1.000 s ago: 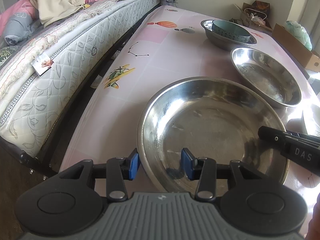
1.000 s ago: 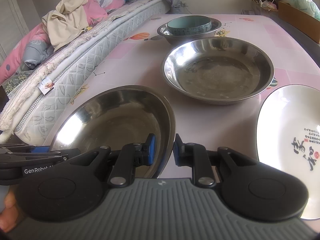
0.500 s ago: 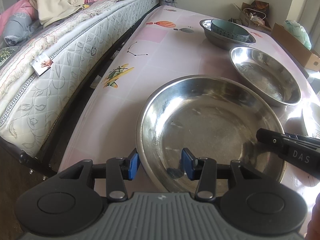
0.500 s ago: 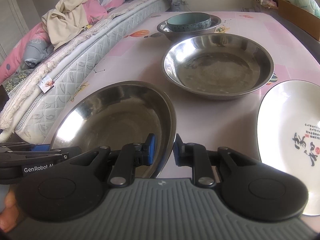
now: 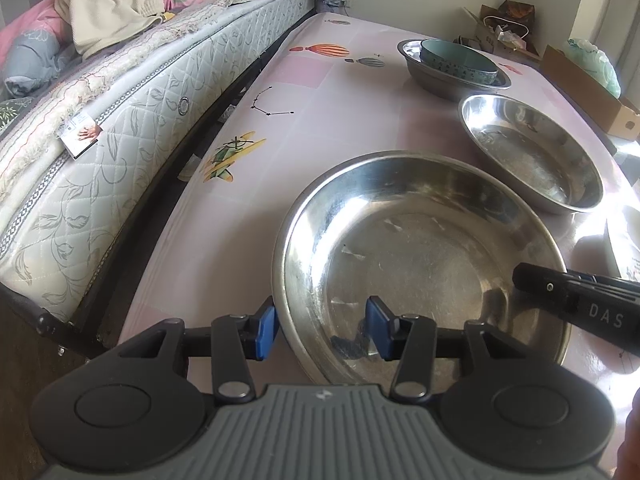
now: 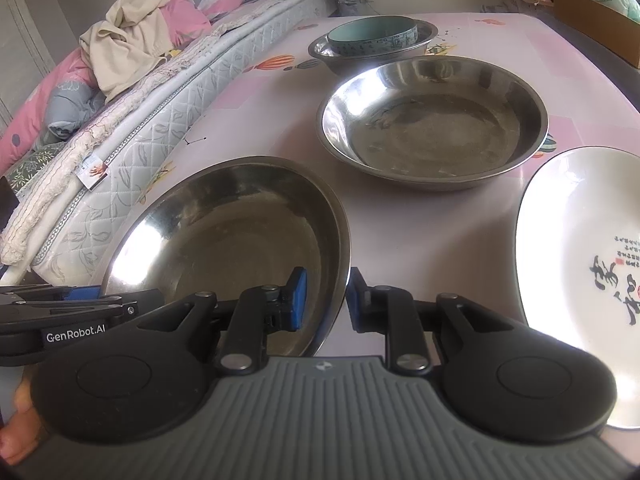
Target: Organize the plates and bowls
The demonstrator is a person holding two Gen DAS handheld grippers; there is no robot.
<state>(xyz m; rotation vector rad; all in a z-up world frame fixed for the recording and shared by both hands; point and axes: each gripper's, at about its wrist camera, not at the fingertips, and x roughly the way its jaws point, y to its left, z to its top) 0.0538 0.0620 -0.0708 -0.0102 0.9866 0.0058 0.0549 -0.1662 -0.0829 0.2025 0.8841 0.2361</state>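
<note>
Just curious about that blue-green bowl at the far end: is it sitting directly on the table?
No, the blue-green bowl sits inside a steel bowl, not on the pink table.

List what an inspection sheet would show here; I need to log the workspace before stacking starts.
Surface: pink patterned table, dishes spread out on it.
Job's things: near steel bowl; second steel bowl beyond it; teal bowl nested in far steel bowl; white plate at the right.
Clutter: nothing seen on the table.
Grippers: left gripper astride the near bowl's near rim, jaws opening, pads clear of it; right gripper astride its right rim, contact unclear.
Cables: nothing seen.
Surroundings: mattress along the left edge with piled clothes; cardboard box at the far right.
</note>
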